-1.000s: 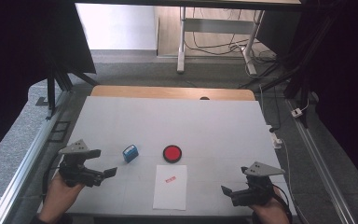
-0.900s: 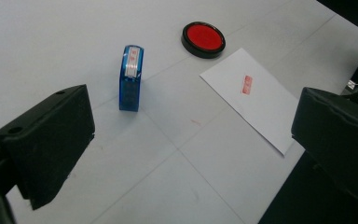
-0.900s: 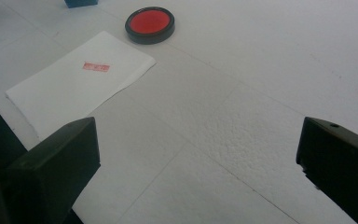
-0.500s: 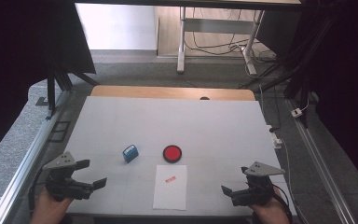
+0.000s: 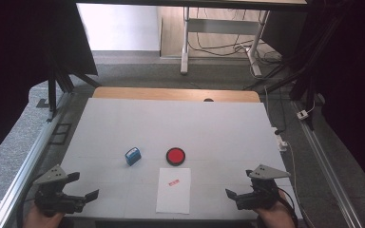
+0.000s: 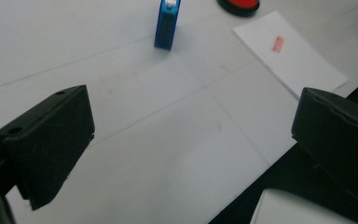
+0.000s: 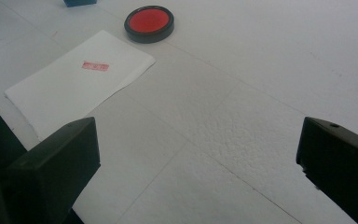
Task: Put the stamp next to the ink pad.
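Left gripper [image 5: 86,191] agape, empty, at tabletop's [image 5: 218,123] near-left corner. Blue stamp [image 5: 133,156] left of centre: rigid, light, probably slick plastic; pinch its flat sides. Ink pad [image 5: 175,156], stamped paper [image 5: 174,190] flimsy. Right gripper [image 5: 233,194] agape, near-right corner.

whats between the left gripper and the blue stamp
Nothing: bare white table runs from the left gripper to the blue stamp. The left gripper view shows it best, with open jaws and the stamp standing beyond.
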Motion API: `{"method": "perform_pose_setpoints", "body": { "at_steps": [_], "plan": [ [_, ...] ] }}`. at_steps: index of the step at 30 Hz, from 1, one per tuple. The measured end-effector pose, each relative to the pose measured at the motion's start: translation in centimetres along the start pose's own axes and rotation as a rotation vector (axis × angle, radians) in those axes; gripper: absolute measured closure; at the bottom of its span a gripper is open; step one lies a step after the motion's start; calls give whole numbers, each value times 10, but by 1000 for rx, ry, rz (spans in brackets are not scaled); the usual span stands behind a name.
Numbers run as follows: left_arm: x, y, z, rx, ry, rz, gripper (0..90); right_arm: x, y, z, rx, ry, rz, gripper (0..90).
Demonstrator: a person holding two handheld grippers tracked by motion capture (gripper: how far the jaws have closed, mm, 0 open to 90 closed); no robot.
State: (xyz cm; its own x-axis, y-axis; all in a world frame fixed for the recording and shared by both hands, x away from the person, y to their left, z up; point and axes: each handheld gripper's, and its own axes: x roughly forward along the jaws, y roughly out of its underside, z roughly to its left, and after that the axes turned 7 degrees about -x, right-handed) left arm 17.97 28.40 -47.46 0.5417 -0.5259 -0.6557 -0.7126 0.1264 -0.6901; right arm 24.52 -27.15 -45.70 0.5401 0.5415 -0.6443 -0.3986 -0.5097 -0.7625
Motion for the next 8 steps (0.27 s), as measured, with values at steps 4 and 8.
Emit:
{"method": "perform_pose_setpoints", "body": {
  "at_steps": [4, 8],
  "plan": [
    [2, 2, 0, -2, -23, 31, 0, 0, 0, 0, 0, 1, 3, 0],
    [4, 1, 0, -3, -27, 48, 0, 1, 0, 0, -2, 1, 4, 0]
  ]
}}
